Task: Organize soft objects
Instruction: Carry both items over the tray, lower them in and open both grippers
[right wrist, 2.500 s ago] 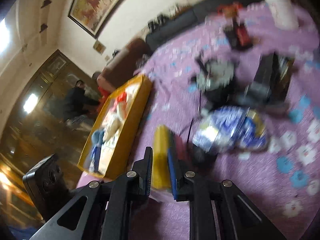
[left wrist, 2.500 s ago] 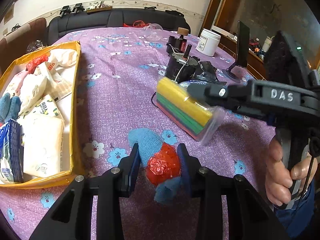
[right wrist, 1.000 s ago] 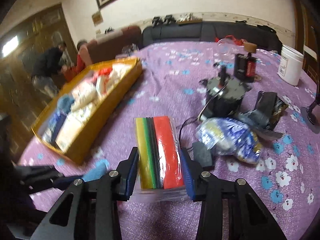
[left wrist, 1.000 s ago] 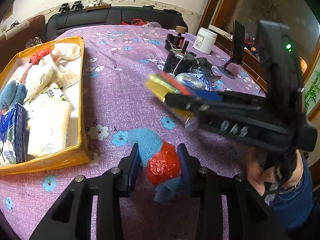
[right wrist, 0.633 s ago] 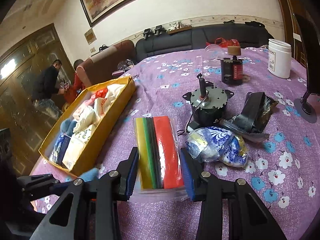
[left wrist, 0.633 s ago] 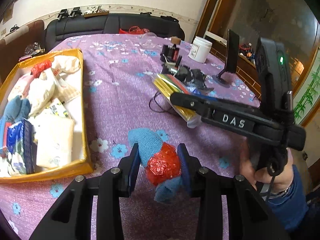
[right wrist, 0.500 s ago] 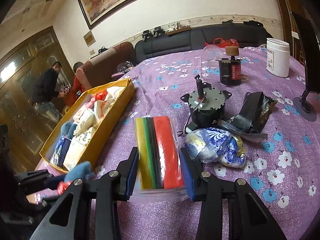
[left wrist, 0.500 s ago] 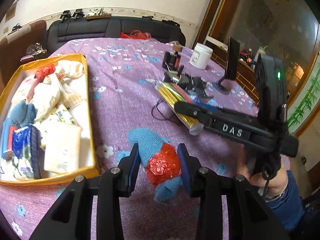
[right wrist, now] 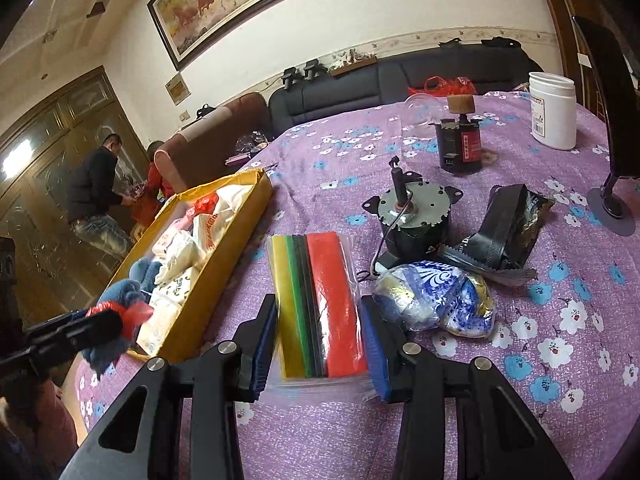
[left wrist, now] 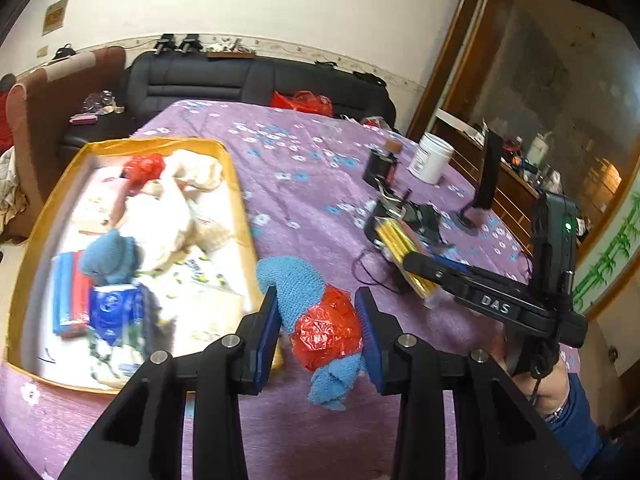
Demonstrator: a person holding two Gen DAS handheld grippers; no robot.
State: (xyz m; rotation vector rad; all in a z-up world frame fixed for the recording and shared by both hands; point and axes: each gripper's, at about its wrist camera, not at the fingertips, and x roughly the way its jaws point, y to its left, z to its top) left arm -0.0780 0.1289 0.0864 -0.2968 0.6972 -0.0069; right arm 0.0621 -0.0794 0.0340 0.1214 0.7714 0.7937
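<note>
My left gripper [left wrist: 316, 314] is shut on a blue knitted piece [left wrist: 294, 284] wrapped around a red crinkly ball [left wrist: 326, 332]. It hangs in the air beside the near right corner of the yellow box [left wrist: 240, 184], which holds several soft packs and cloths. My right gripper [right wrist: 318, 320] is shut on a clear bag of coloured foam strips [right wrist: 320, 288], yellow, green, black and red, above the purple flowered tablecloth [right wrist: 560, 280]. In the right wrist view the left gripper [right wrist: 100, 320] shows at the far left by the yellow box [right wrist: 236, 240].
Behind the bag stand a small electric motor [right wrist: 412, 212], a black foil pouch [right wrist: 508, 228] and a blue-and-white packet [right wrist: 436, 300]. Farther back are a black-and-red device [right wrist: 460, 144], a white jar [right wrist: 554, 110] and a black stand [right wrist: 612, 120]. Two people [right wrist: 96, 192] stand beyond the table.
My left gripper has risen and swung left toward the yellow box, still gripping the blue-and-red bundle. The right gripper keeps the bag of strips and has hardly moved.
</note>
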